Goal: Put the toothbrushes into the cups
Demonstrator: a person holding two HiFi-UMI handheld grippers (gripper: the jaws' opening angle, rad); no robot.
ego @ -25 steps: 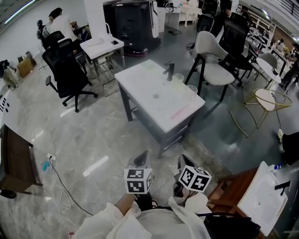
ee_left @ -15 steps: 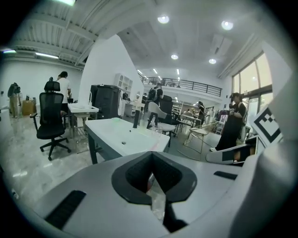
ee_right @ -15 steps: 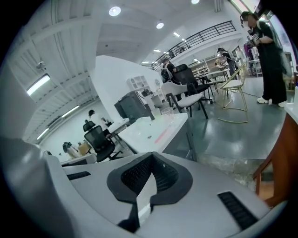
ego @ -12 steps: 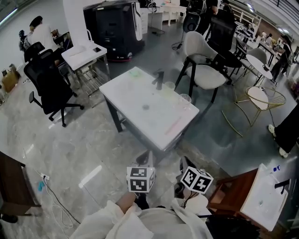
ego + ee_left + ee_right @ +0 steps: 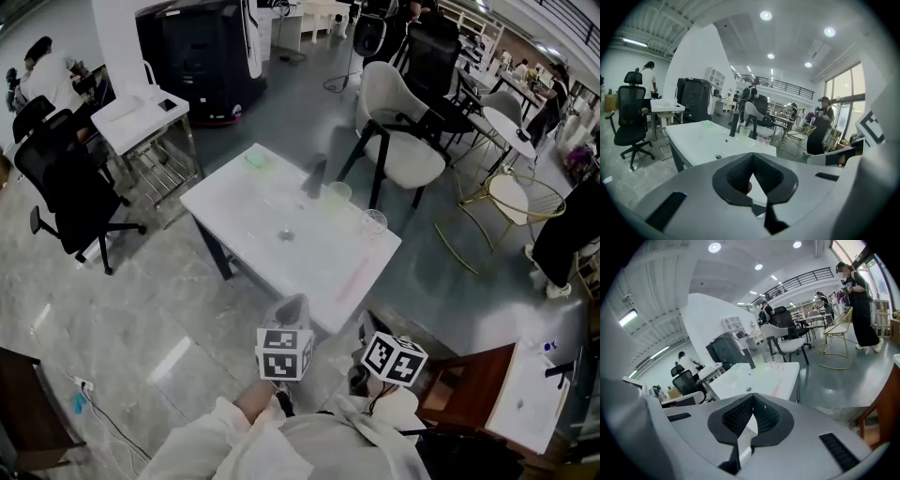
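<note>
Closing on the white table (image 5: 234, 211): in the head view it sits lower and larger than a second ago, and the black office chair (image 5: 66, 187) has slid toward the left edge. You have been walking in, not handling anything.

Tool state: left gripper (image 5: 291, 307) has its jaws pressed together, tips meeting, nothing between them. Right gripper (image 5: 367, 324) reads the same in its own view: tips touching, nothing held. Both are tucked close to your body at the near edge of the view, in the same spot there as before.

Task items, all on the table and untouched:
- Pink toothbrush (image 5: 354, 274) lies flat near the near right edge, apart from both cups.
- Pale cup (image 5: 338, 194) stands upright just right of the dark upright fixture (image 5: 316, 176).
- Clear cup (image 5: 374, 223) stands upright near the right edge, just nearer than the pale cup.
- Green patch (image 5: 256, 159) at the far left corner is too blurred to name.

Their layout on the table matches the earlier frames.

Judgement: the task proper has not begun; this is the approach. You are now near enough that the table's near corner lies just beyond the jaw tips. The next step likely calls for spreading one gripper and coming down over the pink toothbrush, which lies low and thin against the top.
</note>
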